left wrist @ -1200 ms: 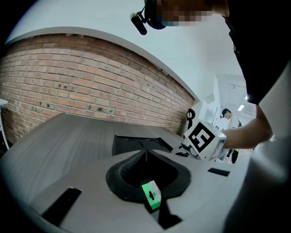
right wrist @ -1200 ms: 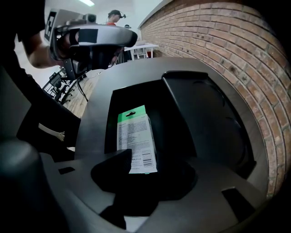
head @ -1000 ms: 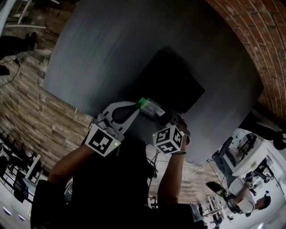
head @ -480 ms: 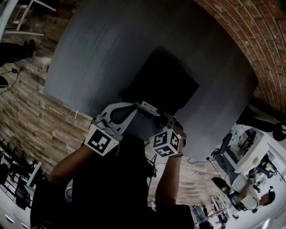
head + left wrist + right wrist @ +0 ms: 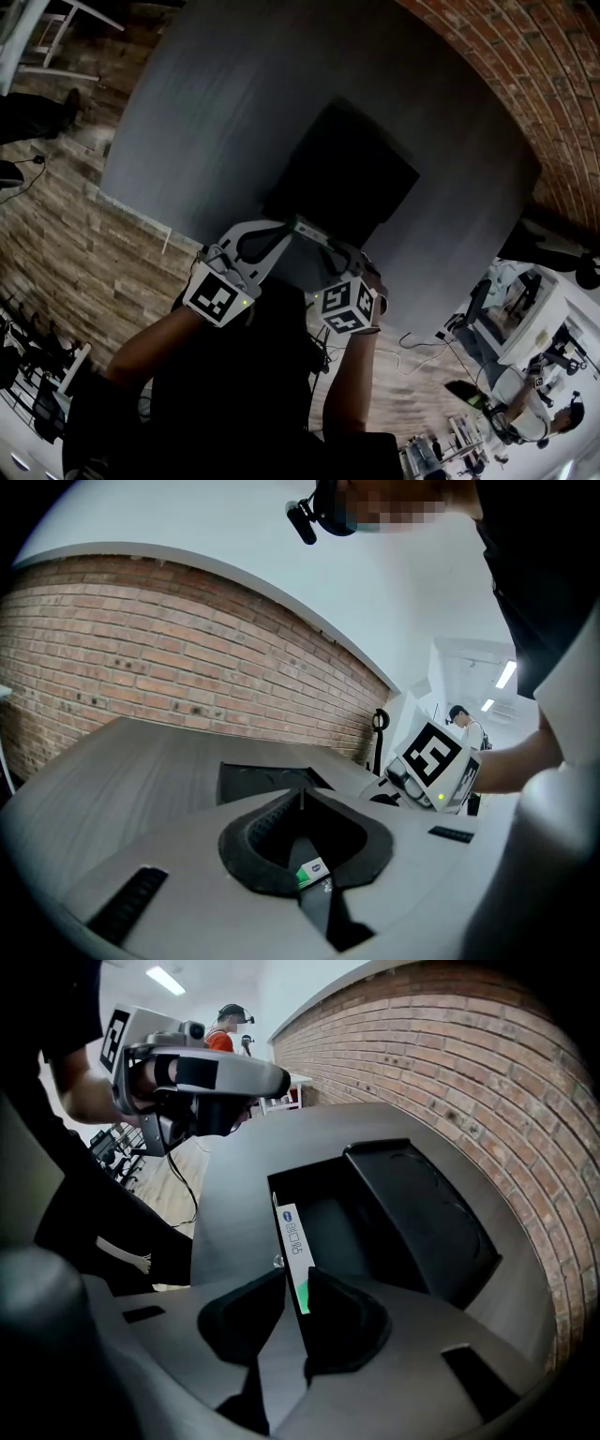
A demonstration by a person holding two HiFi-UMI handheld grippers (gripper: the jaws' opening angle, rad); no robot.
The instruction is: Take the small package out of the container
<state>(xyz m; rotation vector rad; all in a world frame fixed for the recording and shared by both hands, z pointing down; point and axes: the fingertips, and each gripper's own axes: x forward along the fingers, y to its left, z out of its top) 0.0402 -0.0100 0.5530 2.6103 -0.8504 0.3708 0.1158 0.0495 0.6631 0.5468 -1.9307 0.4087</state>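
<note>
The small package [image 5: 312, 232], a thin white box with a green end, is held in the air over the near rim of the open black container [image 5: 352, 173]. My left gripper [image 5: 292, 223] is shut on one end of it; that end shows between the fingers in the left gripper view [image 5: 313, 871]. My right gripper [image 5: 295, 1279] faces it from the other side. Its jaws are closing, with the package [image 5: 293, 1237] edge-on between them, against the right finger [image 5: 323, 1297] and close beside the left.
The container's lid [image 5: 422, 1213] lies open beside the container [image 5: 323, 1218] on the grey table [image 5: 234, 94]. A brick wall [image 5: 450, 1044] runs along the table's far side. Wooden floor [image 5: 66, 234] lies beyond the near edge. People and desks show in the background.
Both grippers and the package have drifted slightly down, toward the table's near edge. The right gripper has drawn in closer to the left gripper's tip, and less of the green end shows.
</note>
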